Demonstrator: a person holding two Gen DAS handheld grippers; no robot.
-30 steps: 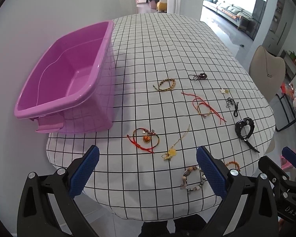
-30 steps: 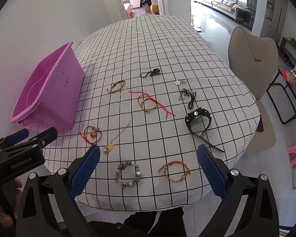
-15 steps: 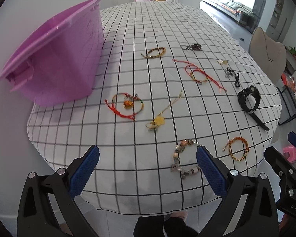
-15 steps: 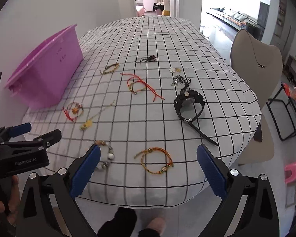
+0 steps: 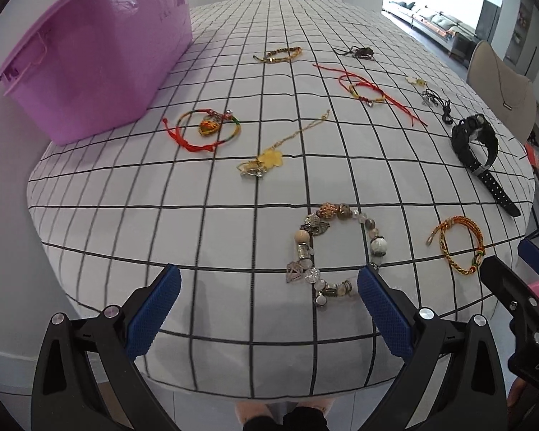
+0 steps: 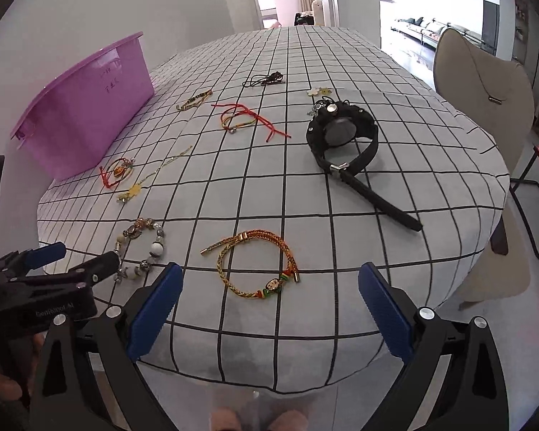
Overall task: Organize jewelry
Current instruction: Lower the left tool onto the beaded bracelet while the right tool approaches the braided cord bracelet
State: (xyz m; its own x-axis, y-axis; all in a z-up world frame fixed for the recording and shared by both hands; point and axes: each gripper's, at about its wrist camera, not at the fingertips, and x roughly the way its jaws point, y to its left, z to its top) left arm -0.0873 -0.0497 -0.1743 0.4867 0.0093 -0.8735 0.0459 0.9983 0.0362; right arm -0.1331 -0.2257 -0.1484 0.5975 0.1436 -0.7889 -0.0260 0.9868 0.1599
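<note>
Closer now — beaded bracelet (image 5: 336, 248) beside left claw (image 5: 269, 309)

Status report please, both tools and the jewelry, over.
Left tool open, empty, at beaded bracelet. Right tool open over orange braided bracelet. Jewelry all on tablecloth; purple bin clear.

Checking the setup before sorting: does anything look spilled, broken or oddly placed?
Nothing stands out. The jewelry lies spread flat on the checked cloth, the black watch rests on its side, and the purple bin stands upright.
</note>
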